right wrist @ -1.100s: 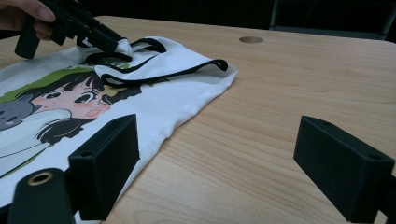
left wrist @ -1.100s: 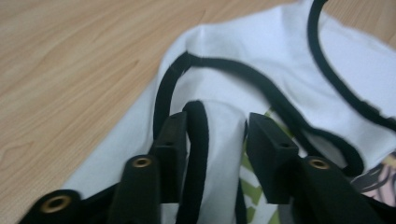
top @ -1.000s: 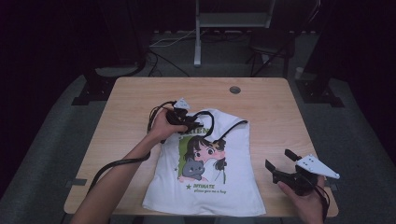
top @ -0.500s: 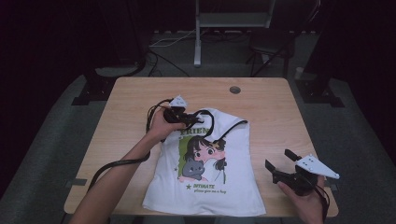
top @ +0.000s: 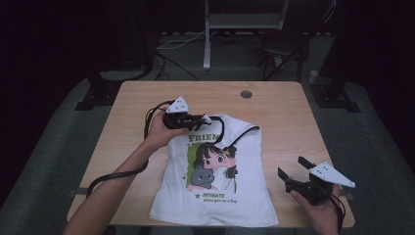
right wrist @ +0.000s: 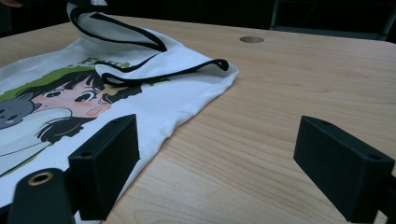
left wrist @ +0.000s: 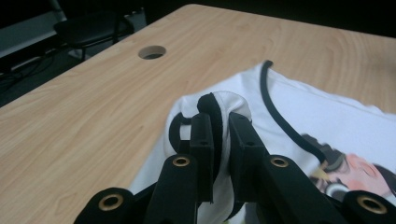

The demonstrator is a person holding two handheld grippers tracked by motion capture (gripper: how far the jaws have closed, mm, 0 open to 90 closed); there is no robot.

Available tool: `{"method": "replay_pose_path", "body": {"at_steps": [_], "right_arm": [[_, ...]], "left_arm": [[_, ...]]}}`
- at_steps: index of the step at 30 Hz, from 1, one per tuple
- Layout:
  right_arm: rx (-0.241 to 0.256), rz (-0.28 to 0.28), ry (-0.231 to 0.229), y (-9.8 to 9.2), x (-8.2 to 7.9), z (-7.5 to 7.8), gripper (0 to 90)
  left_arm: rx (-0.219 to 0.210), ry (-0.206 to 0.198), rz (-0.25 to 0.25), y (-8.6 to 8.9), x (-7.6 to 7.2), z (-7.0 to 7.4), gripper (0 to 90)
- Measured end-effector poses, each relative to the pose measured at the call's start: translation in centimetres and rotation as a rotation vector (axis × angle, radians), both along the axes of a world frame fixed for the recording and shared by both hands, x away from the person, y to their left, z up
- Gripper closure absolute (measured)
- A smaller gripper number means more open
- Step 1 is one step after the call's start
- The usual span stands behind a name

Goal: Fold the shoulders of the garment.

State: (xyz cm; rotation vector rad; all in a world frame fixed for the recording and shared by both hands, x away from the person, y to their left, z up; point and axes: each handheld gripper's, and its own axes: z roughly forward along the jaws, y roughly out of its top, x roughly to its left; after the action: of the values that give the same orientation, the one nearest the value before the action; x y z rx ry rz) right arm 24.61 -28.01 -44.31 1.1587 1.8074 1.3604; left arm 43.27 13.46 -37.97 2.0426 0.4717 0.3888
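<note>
- A dim lab or recording room, not a home.
- A plain wooden table [top: 293, 122] with a round cable hole [top: 246, 94] stands alone on grey carpet [top: 377, 147].
- Behind it, a metal stand [top: 208, 39], loose cables [top: 171, 63] on the floor and a dark chair [top: 281, 49] sit in shadow.

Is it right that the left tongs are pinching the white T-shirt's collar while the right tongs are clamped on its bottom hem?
Not quite. The left tongs do pinch the white T-shirt at its collar, but the right tongs are open over bare table beside the shirt, gripping nothing, as the right gripper view shows.
</note>
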Motion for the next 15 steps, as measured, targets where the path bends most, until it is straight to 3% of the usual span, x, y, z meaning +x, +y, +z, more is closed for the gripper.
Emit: {"method": "replay_pose_path", "body": {"at_steps": [8,15], "right_arm": [[-0.001,-0.002,-0.001,0.0,0.0,0.0,13.8],[-0.004,-0.003,-0.001,0.0,0.0,0.0,13.8]], "left_arm": [[0.049,-0.011,-0.048,0.6,-1.0,-0.7,81.4],[0.141,-0.007,-0.097,0.4,-2.2,-2.4,81.4]]}}
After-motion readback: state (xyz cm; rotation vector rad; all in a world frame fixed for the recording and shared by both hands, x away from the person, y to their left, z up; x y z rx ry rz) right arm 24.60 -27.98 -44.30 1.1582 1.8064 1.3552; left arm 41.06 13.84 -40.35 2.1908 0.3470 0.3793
